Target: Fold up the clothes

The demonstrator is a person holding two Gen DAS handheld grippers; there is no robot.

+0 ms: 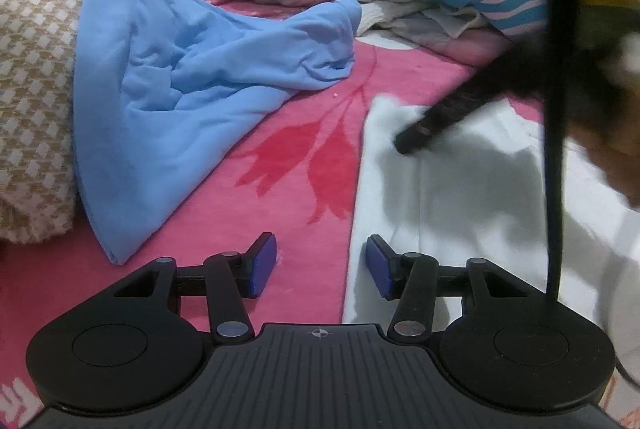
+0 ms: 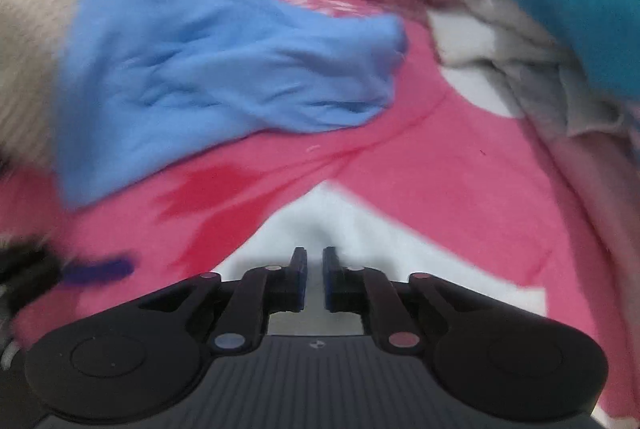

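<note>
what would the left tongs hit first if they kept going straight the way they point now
Most likely the left edge of the white garment, with the pink bedcover under the other pad. The left tongs stand open astride that edge, pointing down at it; nothing else lies in between, though depth is hard to judge.

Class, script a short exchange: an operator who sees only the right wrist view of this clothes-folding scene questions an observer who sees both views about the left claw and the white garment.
Operator: Where is the left claw? I only see a blur at my left edge.
Observer: The left claw hangs open across the near left edge of the white garment, with one pad above the pink blanket.
Operator: Which part of the garment is my right claw on?
Observer: The right claw has its tip at the garment's far left corner. From there the cloth lies flat back toward the left claw.
</note>
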